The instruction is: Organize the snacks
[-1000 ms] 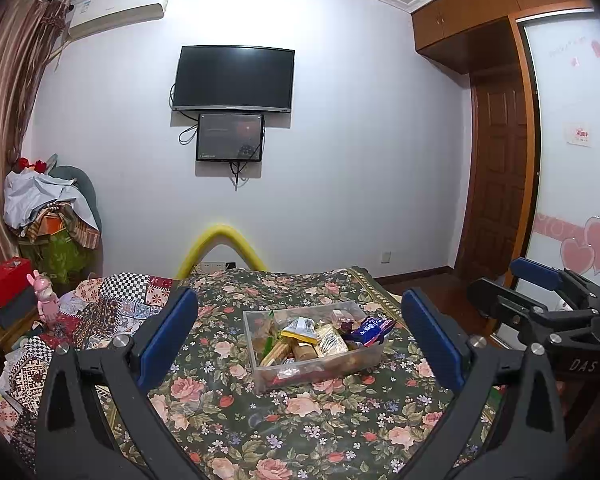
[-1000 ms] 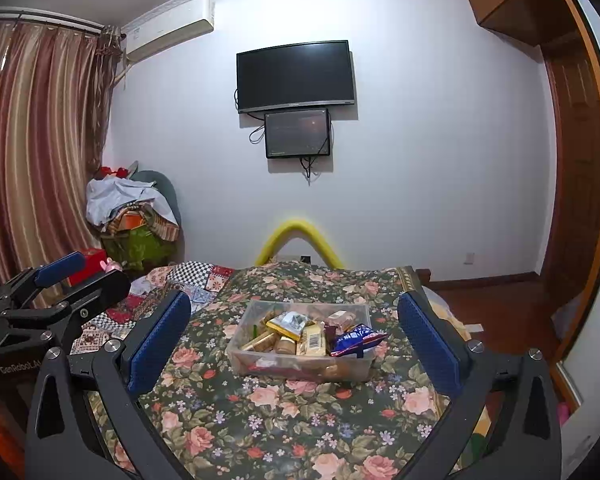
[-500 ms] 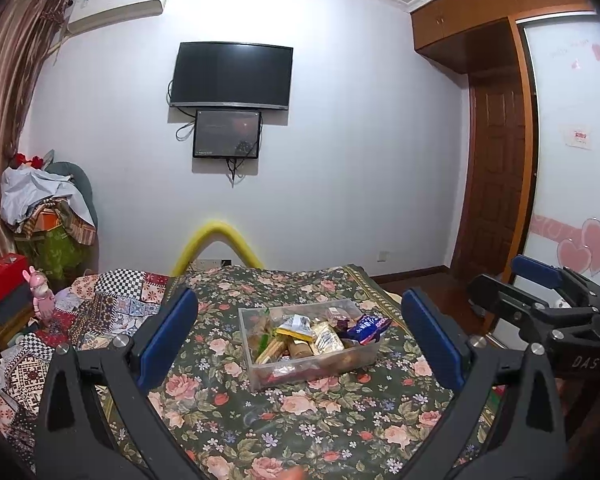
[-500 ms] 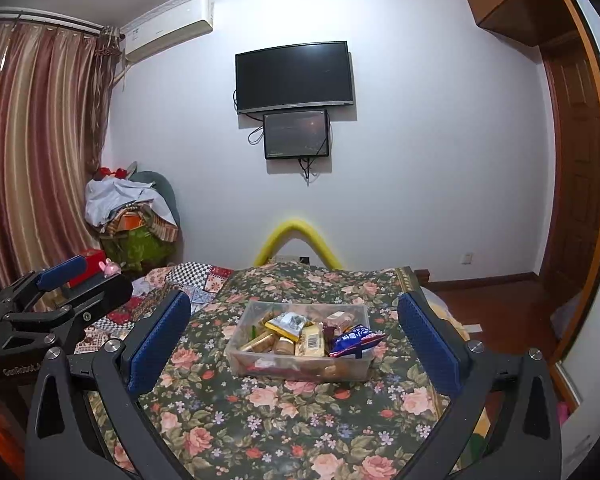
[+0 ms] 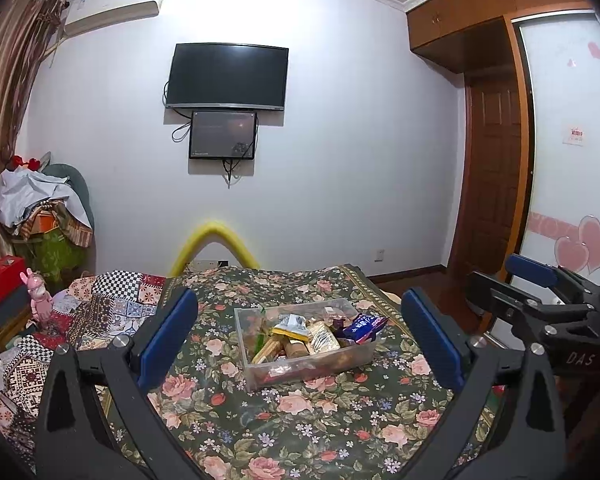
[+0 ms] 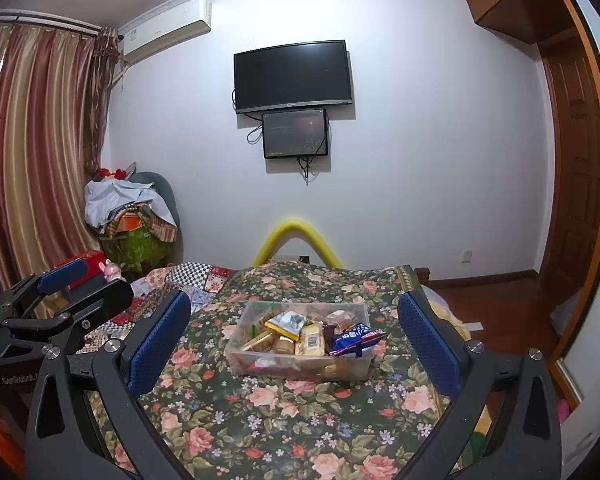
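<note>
Ahead of you a dark television [image 5: 227, 77] is hanging on the white wall, and a smaller screen [image 5: 223, 135] is sitting just beneath it with cables trailing down. An air conditioner [image 6: 168, 29] is sitting high near the ceiling, beside striped curtains [image 6: 36, 152] that are hanging at your left. A heap of clothes [image 6: 130, 210] is piling up in the corner. A yellow arch [image 5: 213, 249] is rising behind the floral bedspread [image 6: 300, 408], which is meeting a patchwork quilt [image 5: 100, 308]. A wooden door [image 5: 490, 184] is standing at your right.
</note>
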